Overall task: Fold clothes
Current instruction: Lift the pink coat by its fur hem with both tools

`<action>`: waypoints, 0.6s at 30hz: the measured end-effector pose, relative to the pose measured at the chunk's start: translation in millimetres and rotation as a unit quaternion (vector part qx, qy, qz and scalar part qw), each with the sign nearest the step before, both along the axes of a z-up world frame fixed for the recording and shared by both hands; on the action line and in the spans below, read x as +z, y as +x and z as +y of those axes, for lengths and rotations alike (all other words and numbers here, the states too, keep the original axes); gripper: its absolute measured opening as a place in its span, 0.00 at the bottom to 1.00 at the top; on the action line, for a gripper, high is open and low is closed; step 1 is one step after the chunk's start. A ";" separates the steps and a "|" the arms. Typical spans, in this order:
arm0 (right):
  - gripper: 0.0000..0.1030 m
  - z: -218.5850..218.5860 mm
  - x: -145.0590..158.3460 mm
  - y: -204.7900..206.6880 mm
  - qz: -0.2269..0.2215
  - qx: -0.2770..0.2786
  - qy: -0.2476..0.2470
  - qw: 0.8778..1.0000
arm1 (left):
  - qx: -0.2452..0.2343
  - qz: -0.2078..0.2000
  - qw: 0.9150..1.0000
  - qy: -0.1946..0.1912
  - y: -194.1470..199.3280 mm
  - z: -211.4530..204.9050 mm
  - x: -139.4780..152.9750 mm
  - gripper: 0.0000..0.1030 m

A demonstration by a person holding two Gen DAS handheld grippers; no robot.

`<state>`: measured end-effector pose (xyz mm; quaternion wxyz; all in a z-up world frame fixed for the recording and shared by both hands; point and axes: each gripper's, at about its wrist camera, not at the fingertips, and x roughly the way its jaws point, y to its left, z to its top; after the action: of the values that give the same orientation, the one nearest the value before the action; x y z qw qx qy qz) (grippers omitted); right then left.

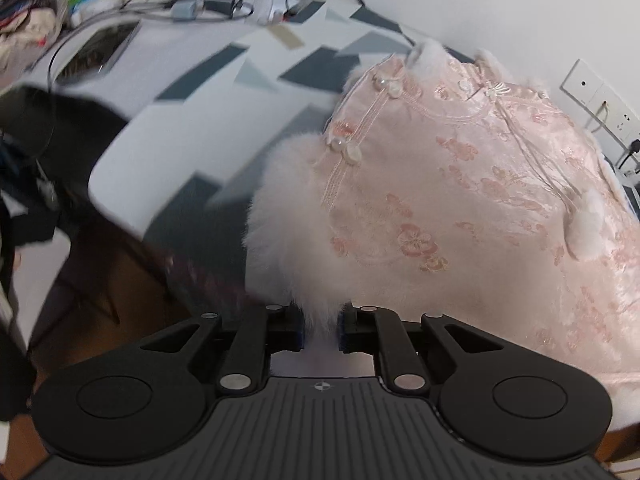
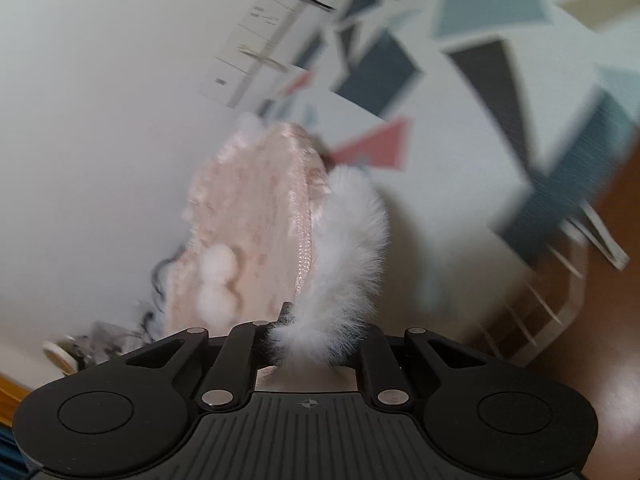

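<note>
From my left gripper [image 1: 320, 330] the fur trim [image 1: 286, 216] swallows the pads' tips, so I cannot see how much of it sits between them. The pink garment [image 1: 460, 200] runs off the right edge, its lower hem out of sight. The table's near corner [image 1: 160, 208] smears into blur, and the clutter of cables [image 1: 208, 4] at the far end is too small to sort out. On my right gripper [image 2: 308, 344] the fur band [image 2: 344, 264] covers both fingertips — the grip itself is hidden. The patterned cloth [image 2: 500, 128] and the slatted white thing [image 2: 540, 304] beyond are motion-blurred.
</note>
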<state>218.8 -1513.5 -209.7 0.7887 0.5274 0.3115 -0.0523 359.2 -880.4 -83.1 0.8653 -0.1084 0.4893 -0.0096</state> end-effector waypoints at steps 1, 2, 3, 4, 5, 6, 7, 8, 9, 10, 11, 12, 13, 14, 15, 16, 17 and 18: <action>0.10 -1.6 -2.4 -5.7 0.007 -0.004 0.007 1.000 | 0.003 -0.001 1.000 -0.007 -3.6 1.1 1.5 0.13; 0.10 -3.5 2.2 -2.6 0.000 -0.005 0.010 1.000 | 0.008 -0.006 1.000 -0.016 -5.7 2.1 5.4 0.12; 0.10 -5.6 9.2 3.6 -0.010 -0.006 0.010 1.000 | 0.012 -0.013 1.000 -0.024 -6.5 2.6 10.6 0.11; 0.10 -7.6 16.2 9.7 -0.020 -0.006 0.010 1.000 | 0.013 -0.026 0.999 -0.031 -4.7 2.2 19.0 0.11; 0.09 -9.7 23.2 15.9 -0.030 -0.006 0.011 0.999 | 0.014 -0.040 0.998 -0.038 -2.8 1.9 27.4 0.11; 0.09 -11.8 30.1 22.0 -0.040 -0.006 0.011 0.999 | 0.015 -0.054 0.997 -0.045 -0.6 1.3 36.0 0.10; 0.09 -13.8 37.1 28.2 -0.050 -0.006 0.011 0.999 | 0.013 -0.070 0.996 -0.053 3.8 0.2 44.9 0.10; 0.09 -15.9 44.1 34.3 -0.060 -0.006 0.011 0.998 | 0.013 -0.084 0.995 -0.060 10.4 -1.4 53.9 0.09; 0.09 -18.0 51.1 40.5 -0.070 -0.006 0.012 0.997 | 0.012 -0.099 0.993 -0.068 17.0 -3.0 63.0 0.08; 0.09 -20.0 58.1 46.6 -0.080 -0.006 0.012 0.997 | 0.013 -0.111 0.991 -0.077 24.5 -4.2 70.8 0.08; 0.09 -22.1 65.0 52.7 -0.089 -0.006 0.012 0.996 | 0.018 -0.117 0.989 -0.087 34.1 -4.7 75.9 0.08; 0.09 -24.2 72.0 58.9 -0.099 -0.006 0.013 0.995 | 0.024 -0.123 0.987 -0.098 43.6 -5.2 81.0 0.07; 0.09 -26.2 79.0 65.0 -0.109 -0.006 0.013 0.994 | 0.030 -0.129 0.985 -0.108 53.1 -5.7 86.1 0.07; 0.09 -28.3 86.0 71.2 -0.119 -0.006 0.013 0.993 | 0.035 -0.135 0.983 -0.119 62.6 -6.2 91.2 0.07; 0.09 -30.4 93.0 77.3 -0.129 -0.006 0.014 0.991 | 0.040 -0.141 0.981 -0.127 71.6 -6.8 95.8 0.07; 0.09 -32.4 100.0 83.5 -0.139 -0.006 0.014 0.990 | 0.040 -0.143 0.981 -0.128 80.0 -7.4 97.9 0.07; 0.09 -33.9 103.0 92.0 -0.141 -0.006 0.012 0.990 | 0.038 -0.138 0.982 -0.127 89.0 -8.0 97.0 0.07; 0.09 -35.1 104.7 101.5 -0.140 -0.008 0.008 0.990 | 0.037 -0.133 0.982 -0.126 98.1 -8.6 96.2 0.07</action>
<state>320.3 -1548.6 -105.0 0.8196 0.5386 0.1945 0.0185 457.3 -889.0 13.1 0.9018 -0.2320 0.3607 -0.0537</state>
